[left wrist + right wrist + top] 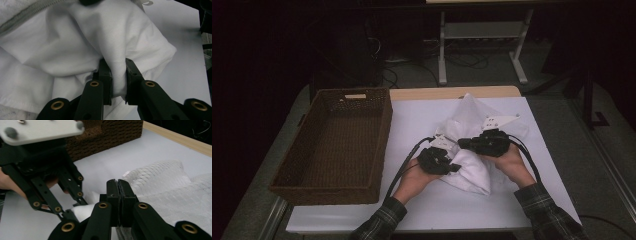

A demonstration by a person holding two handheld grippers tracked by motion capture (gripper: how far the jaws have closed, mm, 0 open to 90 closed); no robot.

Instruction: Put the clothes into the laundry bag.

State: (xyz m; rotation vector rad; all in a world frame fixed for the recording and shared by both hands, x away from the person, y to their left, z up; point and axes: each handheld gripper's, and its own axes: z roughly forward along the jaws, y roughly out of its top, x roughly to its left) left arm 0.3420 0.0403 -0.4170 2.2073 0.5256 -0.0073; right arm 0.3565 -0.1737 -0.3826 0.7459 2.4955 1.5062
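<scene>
A crumpled white garment (pixel 472 117) lies on the white table (pixel 417 120), right of the middle. My left gripper (pixel 453 168) comes at its near left part and is shut on a thick fold of the cloth (pixel 75 37); that fold bulges up between the pads (pixel 117 62). From the right, my right gripper (pixel 461 144) points left over the garment. Its jaws stand pressed together (pixel 117 181), with a thin layer of meshy white fabric (pixel 162 185) caught low between them. The left gripper (pixel 71 213) is close by in the right gripper view.
A large brown wicker basket (pixel 382 145) stands empty along the table's left side, and is also seen in the right gripper view (pixel 107 135). A wooden strip (pixel 452 93) edges the table's far side. Desk legs and cables fill the dark floor beyond.
</scene>
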